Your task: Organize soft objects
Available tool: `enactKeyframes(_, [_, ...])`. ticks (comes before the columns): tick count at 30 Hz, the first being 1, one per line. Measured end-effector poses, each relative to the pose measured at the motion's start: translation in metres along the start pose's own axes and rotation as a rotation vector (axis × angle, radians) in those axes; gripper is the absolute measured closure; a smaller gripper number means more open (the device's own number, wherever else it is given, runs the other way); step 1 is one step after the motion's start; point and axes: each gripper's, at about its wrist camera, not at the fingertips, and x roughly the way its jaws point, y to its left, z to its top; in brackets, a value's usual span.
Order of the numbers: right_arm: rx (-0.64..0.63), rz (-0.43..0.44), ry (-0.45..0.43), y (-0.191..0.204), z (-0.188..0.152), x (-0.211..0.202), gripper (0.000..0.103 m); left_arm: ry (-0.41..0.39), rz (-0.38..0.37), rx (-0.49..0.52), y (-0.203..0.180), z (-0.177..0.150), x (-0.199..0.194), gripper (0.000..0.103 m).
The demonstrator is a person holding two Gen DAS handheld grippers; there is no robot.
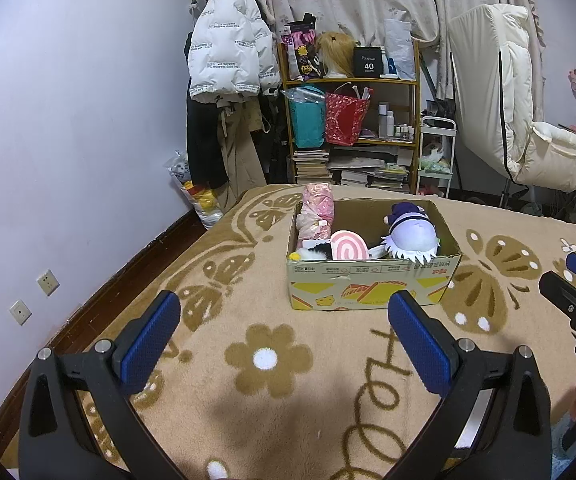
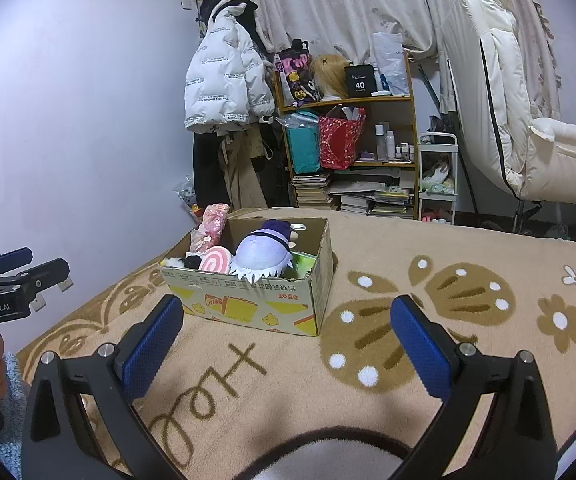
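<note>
A cardboard box stands on the tan blanket. Inside lie a purple-and-white plush doll, a pink swirl cushion, a pink wrapped bundle and a black-and-white plush. My left gripper hovers open in front of the box with nothing between its fingers. My right gripper is open too, empty, near the box's front right corner. Each gripper shows at the edge of the other's view.
A wooden shelf with bags, books and bottles stands behind the bed. A white puffer jacket hangs beside it. A white padded chair is at right; the wall runs along the left.
</note>
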Motion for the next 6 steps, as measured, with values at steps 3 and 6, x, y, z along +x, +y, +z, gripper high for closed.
enactKeyframes(3, [0.002,0.0,0.002,-0.0004,-0.0004,-0.0005,0.0,-0.001,0.002,0.0,0.001,-0.0007,0.0,0.001])
enactKeyframes(6, [0.002,0.001,0.0,-0.0003,0.0006,-0.0003,0.0,0.0,0.004,0.0,0.0014,-0.0007,0.0002,0.0])
